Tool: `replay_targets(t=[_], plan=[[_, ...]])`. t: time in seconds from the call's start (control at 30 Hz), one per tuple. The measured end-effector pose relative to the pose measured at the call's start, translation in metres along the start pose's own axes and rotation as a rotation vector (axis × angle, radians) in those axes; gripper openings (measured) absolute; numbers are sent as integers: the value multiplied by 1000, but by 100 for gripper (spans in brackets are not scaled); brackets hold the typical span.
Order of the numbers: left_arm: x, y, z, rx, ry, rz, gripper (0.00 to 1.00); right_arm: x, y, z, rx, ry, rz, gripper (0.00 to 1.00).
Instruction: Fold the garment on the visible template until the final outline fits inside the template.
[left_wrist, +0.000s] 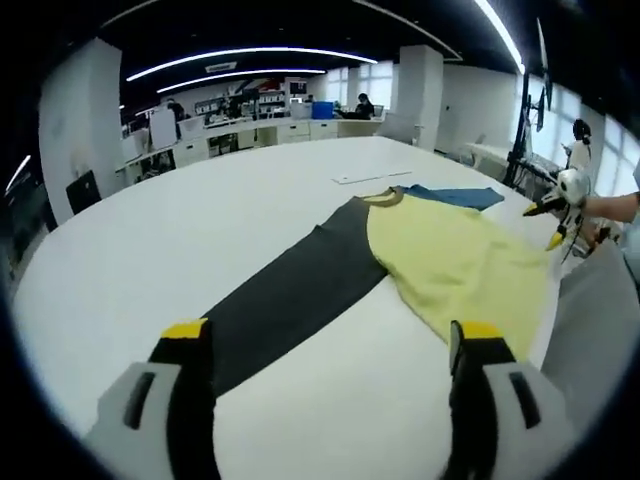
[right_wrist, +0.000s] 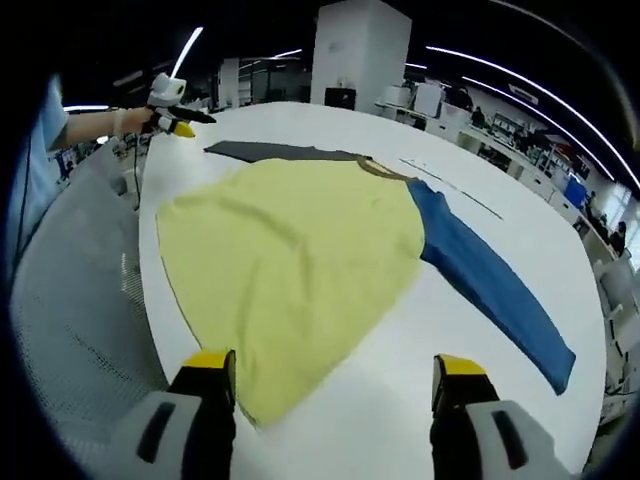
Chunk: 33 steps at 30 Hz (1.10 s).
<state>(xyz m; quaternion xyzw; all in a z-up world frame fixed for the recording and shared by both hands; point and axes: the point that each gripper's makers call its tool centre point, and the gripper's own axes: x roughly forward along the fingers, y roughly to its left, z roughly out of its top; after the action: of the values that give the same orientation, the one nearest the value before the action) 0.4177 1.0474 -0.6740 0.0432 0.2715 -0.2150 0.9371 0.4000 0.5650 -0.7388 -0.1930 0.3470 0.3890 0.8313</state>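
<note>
Jaws of both grippers spread, gripping nothing: left gripper (left_wrist: 330, 345) straddles the garment's (right_wrist: 300, 250) grey sleeve (left_wrist: 285, 295); right gripper (right_wrist: 335, 370) at its yellow hem, on the white worktop (left_wrist: 200, 200).

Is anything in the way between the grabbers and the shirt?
Nothing visible. The left gripper faces the shirt's dark sleeve, the right gripper its yellow hem, with only bare white table around.
</note>
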Motion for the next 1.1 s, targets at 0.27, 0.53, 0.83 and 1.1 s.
replay_targets(t=[0.27,0.53,0.83,1.1], plan=[[-2,-38,14,-35,-69,-48,91,-13,-51,5,129,-83,-85,89],[-6,-75,15,-66,-104,-81,90,-34,-121,18,277,-220,-205,91],[-12,-99,12,-102,-115,-96,89,-52,-192,-4,483,-266,-333,87],[-11,-114,7,-127,-112,-102,87,-53,-219,-29,593,-249,-379,72]])
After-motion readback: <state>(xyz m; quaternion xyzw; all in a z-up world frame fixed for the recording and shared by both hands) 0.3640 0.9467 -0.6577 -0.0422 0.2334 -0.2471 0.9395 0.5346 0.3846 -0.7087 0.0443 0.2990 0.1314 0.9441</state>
